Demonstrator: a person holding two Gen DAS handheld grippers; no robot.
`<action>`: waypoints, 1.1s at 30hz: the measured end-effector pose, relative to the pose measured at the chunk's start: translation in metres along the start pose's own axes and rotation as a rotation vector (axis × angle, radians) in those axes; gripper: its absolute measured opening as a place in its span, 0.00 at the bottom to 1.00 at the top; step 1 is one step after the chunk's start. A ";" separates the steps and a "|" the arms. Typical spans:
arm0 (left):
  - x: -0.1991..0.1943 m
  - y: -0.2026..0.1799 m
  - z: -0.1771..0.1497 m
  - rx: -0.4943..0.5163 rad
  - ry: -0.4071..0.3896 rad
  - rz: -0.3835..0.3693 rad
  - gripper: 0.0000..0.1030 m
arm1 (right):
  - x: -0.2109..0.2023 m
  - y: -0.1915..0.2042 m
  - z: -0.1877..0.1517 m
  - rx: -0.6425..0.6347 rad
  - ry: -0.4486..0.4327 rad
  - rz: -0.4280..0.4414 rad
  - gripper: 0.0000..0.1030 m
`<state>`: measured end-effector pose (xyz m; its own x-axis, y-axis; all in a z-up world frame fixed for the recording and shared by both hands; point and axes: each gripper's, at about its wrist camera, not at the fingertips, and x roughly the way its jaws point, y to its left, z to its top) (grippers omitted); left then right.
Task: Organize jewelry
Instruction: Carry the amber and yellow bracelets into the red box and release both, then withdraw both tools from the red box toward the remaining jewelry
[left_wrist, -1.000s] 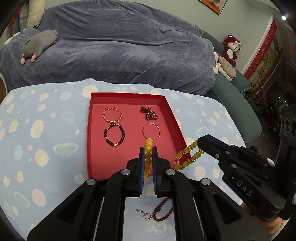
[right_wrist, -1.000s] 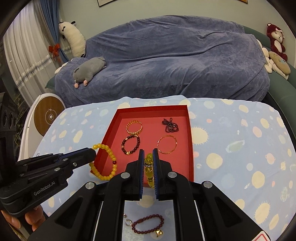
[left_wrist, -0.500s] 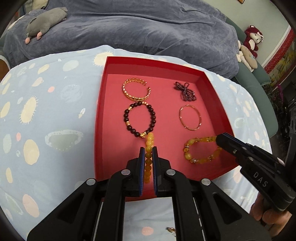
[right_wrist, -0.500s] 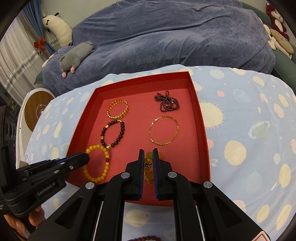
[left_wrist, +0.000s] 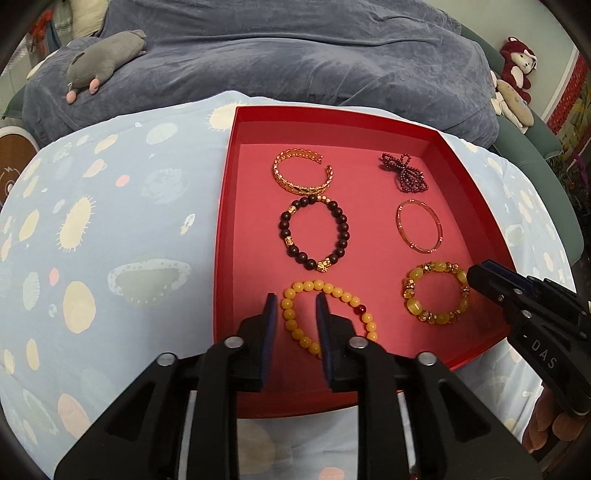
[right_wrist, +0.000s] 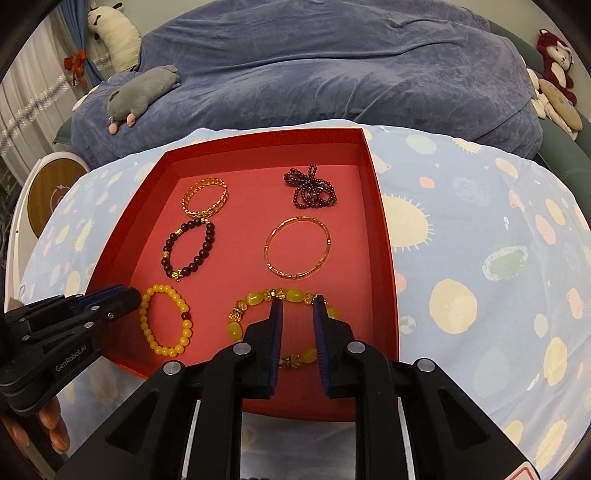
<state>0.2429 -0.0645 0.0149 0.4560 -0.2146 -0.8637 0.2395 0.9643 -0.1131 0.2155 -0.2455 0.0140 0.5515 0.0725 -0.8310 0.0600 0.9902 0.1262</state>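
Note:
A red tray lies on the table with several bracelets in it. My left gripper hangs low over the tray's near left part, its jaws opening. The yellow bead bracelet lies flat there, one strand between the pads, which do not press it. My right gripper is over the near right part, jaws opening too. The chunky amber bracelet lies flat under it, loose between the pads.
Farther back in the tray lie a gold cuff, a dark bead bracelet, a thin bangle and a dark bead string. A light blue spotted cloth covers the table. Behind it stands a blanket-covered sofa with plush toys.
Both grippers came down into the tray with their bracelets. Their jaws, shut before, have parted, and both bracelets now lie flat on the tray floor.

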 end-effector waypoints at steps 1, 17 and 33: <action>-0.002 -0.001 0.000 -0.001 -0.011 0.002 0.31 | -0.002 0.000 0.000 0.001 -0.006 0.003 0.22; -0.035 -0.005 -0.011 -0.002 -0.054 0.018 0.35 | -0.044 0.005 -0.016 0.009 -0.050 0.005 0.26; -0.080 -0.013 -0.070 0.016 -0.063 0.012 0.35 | -0.090 -0.007 -0.094 0.074 -0.013 -0.012 0.26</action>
<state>0.1431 -0.0491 0.0515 0.5121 -0.2125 -0.8322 0.2472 0.9644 -0.0941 0.0874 -0.2474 0.0368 0.5610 0.0588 -0.8257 0.1277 0.9794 0.1564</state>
